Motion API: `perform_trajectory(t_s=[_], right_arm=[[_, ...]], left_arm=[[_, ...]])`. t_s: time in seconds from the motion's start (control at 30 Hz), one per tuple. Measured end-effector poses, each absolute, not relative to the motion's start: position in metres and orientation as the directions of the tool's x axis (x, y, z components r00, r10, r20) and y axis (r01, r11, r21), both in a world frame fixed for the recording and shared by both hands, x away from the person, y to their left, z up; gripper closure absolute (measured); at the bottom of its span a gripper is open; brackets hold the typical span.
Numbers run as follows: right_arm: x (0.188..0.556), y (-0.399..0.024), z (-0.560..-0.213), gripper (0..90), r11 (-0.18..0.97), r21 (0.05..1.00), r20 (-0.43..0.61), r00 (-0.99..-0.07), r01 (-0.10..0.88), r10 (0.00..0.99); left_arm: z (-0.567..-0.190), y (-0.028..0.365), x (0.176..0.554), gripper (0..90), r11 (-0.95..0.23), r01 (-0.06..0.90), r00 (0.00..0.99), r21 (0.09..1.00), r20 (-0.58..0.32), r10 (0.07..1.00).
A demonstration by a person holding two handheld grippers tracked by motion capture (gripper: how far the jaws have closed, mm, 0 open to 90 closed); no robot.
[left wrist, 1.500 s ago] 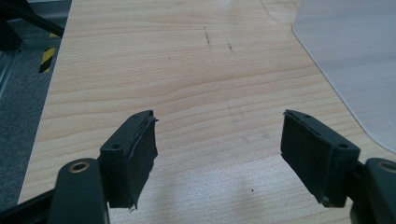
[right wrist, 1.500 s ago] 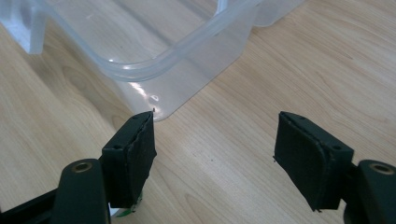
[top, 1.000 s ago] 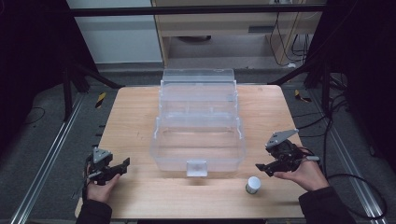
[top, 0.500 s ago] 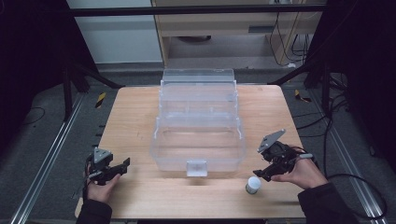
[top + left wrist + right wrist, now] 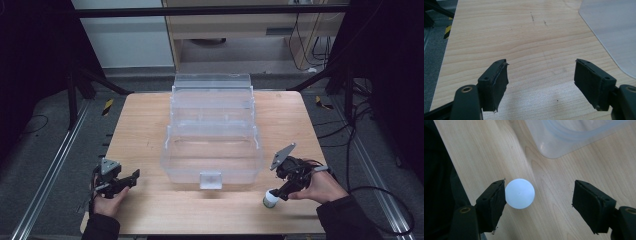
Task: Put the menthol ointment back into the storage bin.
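Beneath both pairs of jaws a pale wooden table with fine straight grain was seen, marked by a few small dark scratches ahead of the left gripper. Around the table a grey floor, metal rails, dark frame posts and loose cables were shown, with a beige cabinet at the far side.

One clear plastic box with stepped tiers was counted on the table, one small white round-topped object, and two grippers. No brand, label or readable writing could be made out on anything.

The left gripper's jaws were held wide apart over bare wood, with nothing between them; a corner of the clear box lay ahead and to their right. The right gripper was also spread open, pointed down at the table. The white object stood between its jaws, right against the left jaw and well apart from the right one; whether the pad pressed on it could not be told. The clear box's rounded corner lay just beyond the jaws.
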State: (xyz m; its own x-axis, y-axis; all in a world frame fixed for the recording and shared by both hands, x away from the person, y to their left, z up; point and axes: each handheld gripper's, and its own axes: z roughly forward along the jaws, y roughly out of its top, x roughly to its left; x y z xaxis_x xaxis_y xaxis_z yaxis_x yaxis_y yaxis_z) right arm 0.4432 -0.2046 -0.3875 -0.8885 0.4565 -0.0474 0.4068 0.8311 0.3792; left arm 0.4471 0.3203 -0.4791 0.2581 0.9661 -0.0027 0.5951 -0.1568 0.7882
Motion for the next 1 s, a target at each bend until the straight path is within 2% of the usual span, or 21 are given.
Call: perform_trajectory(t_s=[1.0], right_arm=[[0.438, -0.184, -0.412, 33.8, 0.936, 0.222, -0.045, -0.957, 0.271, 0.288]], left_arm=[[-0.479, 0.320, 0.447, 26.4, -0.164, 0.594, 0.262, 0.788, 0.003, 0.965]])
